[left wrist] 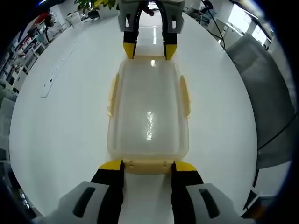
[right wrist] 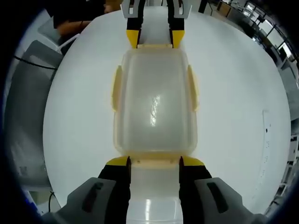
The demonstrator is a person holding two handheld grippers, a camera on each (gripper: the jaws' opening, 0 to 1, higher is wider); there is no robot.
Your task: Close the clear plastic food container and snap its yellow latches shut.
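In the left gripper view, the left gripper (left wrist: 148,166) is standing at 6 o'clock, jaws spread wide astride the near end latch of the clear container (left wrist: 148,112) lying lid-down on the white table (left wrist: 60,121); the right gripper (left wrist: 149,50) is facing it at 12 o'clock. In the right gripper view, the right gripper (right wrist: 154,161) is straddling its end latch, jaws parted.

lidded container (left wrist: 148,119), tools (left wrist: 147,167) at both ends

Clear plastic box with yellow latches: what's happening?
Left gripper and right gripper open at opposite end latches. Clear plastic food container lidded on white table. Nothing obstructing.
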